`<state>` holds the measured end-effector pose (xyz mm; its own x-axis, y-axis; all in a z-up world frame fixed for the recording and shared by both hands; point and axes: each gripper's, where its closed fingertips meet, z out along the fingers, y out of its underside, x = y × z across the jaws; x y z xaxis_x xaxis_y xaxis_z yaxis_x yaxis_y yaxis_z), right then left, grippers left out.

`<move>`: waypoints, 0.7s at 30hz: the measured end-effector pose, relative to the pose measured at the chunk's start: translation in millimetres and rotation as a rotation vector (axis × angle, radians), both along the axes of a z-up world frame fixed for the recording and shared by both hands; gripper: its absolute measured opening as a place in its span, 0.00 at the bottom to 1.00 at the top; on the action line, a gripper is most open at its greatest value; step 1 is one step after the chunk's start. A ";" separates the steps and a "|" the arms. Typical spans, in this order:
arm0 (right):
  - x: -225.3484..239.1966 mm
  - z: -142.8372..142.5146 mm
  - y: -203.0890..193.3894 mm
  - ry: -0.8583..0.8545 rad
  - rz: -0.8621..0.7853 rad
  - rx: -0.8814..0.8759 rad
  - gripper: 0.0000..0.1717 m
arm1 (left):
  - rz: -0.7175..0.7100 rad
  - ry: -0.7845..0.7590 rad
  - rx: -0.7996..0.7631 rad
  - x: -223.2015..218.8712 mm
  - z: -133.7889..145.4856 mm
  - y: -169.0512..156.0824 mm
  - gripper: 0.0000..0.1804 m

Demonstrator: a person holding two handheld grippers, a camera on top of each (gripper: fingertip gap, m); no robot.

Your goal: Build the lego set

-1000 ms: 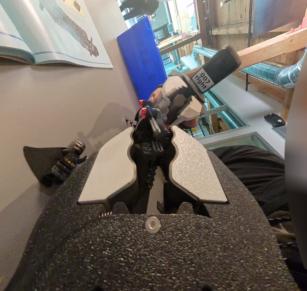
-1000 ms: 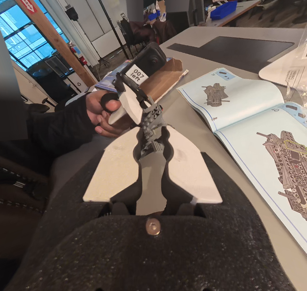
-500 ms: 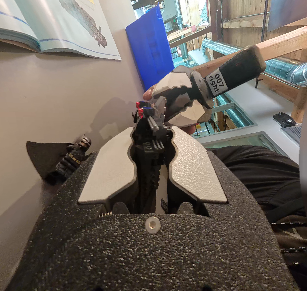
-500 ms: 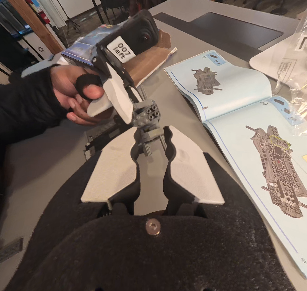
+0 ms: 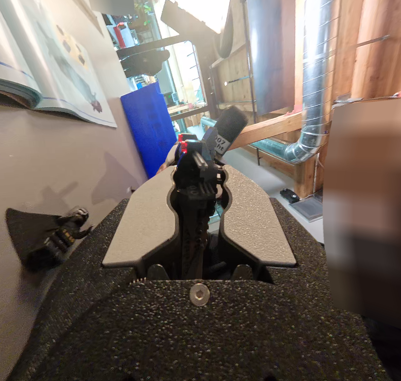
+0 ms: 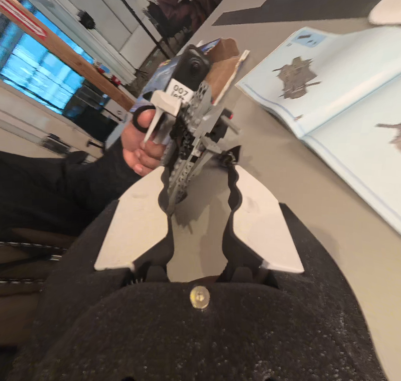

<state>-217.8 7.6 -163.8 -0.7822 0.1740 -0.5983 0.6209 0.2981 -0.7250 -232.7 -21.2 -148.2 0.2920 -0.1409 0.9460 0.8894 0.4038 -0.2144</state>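
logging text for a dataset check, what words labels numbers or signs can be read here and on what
I won't quote writing; these things bear it.
White tag, right wrist view: clear print.
Second tag, left wrist view: partly hidden.
Red sign: blurred.
Booklet: print too small.

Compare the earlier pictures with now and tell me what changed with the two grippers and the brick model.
The right gripper let go: its fingers, earlier closed on the brick model's grey end, now stand wide, one side clear of it. The left gripper still clamps the model's black body. The booklet and minifigure stay on the table.
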 end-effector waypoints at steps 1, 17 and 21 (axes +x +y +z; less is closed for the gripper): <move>7.8 2.4 -5.4 -0.040 0.024 -0.023 0.31 | 0.015 0.007 0.035 1.3 6.2 -0.8 0.20; 88.6 26.3 -24.7 -0.202 0.302 -0.211 0.18 | 0.134 0.237 -0.172 82.1 35.1 -4.7 0.26; 101.3 24.2 -22.3 -0.190 0.339 -0.185 0.17 | 0.118 0.232 -0.254 98.4 29.0 -7.4 0.28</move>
<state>-116.6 -14.7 -139.6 -0.6490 -0.1982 -0.7345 0.6380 0.3840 -0.6674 -134.3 -28.5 -119.2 0.5030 0.1376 0.8533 0.7560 0.4084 -0.5115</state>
